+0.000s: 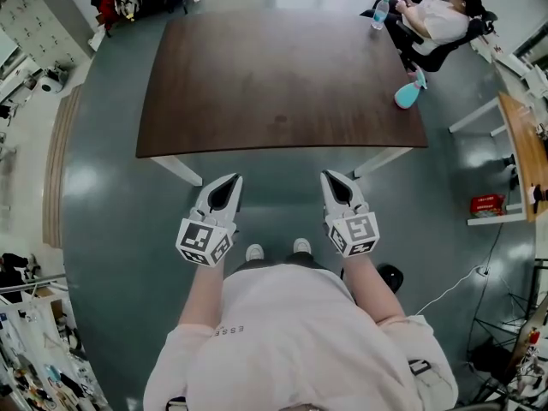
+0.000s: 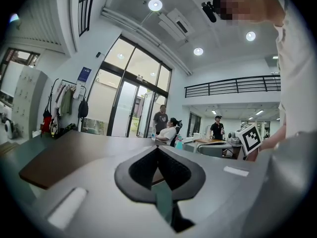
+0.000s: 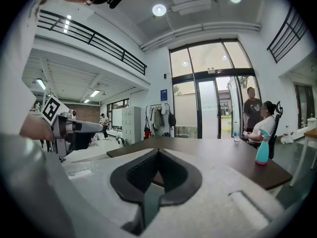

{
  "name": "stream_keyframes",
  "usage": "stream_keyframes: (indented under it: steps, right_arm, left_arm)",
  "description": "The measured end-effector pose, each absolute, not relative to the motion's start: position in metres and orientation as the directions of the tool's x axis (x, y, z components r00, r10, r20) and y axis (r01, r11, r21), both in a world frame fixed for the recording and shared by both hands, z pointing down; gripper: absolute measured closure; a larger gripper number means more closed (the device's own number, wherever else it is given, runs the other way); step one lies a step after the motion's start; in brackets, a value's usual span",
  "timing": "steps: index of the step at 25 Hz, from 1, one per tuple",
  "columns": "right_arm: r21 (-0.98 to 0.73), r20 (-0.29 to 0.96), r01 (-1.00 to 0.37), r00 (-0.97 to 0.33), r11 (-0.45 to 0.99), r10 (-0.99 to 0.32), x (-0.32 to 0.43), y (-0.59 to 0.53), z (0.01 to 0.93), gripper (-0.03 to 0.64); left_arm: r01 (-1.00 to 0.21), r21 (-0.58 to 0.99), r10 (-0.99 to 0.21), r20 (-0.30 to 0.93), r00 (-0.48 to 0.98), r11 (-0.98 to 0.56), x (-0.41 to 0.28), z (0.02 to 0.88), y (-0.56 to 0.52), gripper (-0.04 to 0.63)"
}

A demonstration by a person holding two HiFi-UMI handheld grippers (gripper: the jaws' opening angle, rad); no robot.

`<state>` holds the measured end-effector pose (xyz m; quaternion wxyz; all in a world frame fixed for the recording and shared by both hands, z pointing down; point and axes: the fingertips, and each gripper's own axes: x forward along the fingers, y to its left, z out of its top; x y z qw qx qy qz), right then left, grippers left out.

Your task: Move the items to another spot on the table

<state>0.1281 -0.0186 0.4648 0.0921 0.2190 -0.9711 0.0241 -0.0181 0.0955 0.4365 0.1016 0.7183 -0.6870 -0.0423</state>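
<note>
**Position of the items.** Two items are seen on the surface (image 1: pixel 274 84). A teal spray bottle (image 1: pixel 409 95) stands at the right edge, and a clear water bottle (image 1: pixel 379 13) stands at the far right corner, close to a seated person (image 1: pixel 441 20). Both bottles are upright, so the long axis of each is vertical. The rest of the dark top is seen bare.

**State of the tongs.** The left tongs (image 1: pixel 229 181) and the right tongs (image 1: pixel 334 178) are held side by side over the floor, short of the near edge of the surface. In each gripper view the two tips are seen pressed together, and nothing is gripped between them.

**Governing relation.** Both bottles lie ahead of the tongs and to the right. The spray bottle is the closer item, and the water bottle stands well beyond it. The right tongs are the nearer to both items. The left tongs are separated from them by most of the width of the surface.

**Stage.** The stage is not settled by this layout. The bottles may be standing where they are to be collected, or where they have been set down.
</note>
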Motion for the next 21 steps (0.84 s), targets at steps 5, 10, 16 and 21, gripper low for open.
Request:
stream_keyframes:
  steps: [5,10,16,21]
  right_arm:
    - [-0.007,0.192,-0.425,-0.889,0.905,-0.416,0.117,-0.0097,0.4647,0.626]
    - [-0.002,0.193,-0.435,-0.884,0.901,-0.426,0.1205,-0.0152,0.4651,0.626]
    - [0.001,0.194,-0.438,-0.882,0.899,-0.43,0.1234,-0.0173,0.4645,0.626]
    - [0.001,0.2,-0.432,-0.883,0.902,-0.424,0.1198,-0.015,0.4651,0.626]
  left_arm:
    - [-0.976,0.213,-0.995,0.08,0.061,-0.043,-0.0258,0.4409,0.102,0.588]
    - [-0.975,0.215,-0.995,0.078,0.069,-0.051,-0.0224,0.4427,0.0963,0.588]
    - [-0.975,0.216,-0.995,0.078,0.067,-0.049,-0.0186,0.443,0.097,0.588]
    - [-0.976,0.215,-0.995,0.081,0.059,-0.041,-0.0235,0.4436,0.0999,0.588]
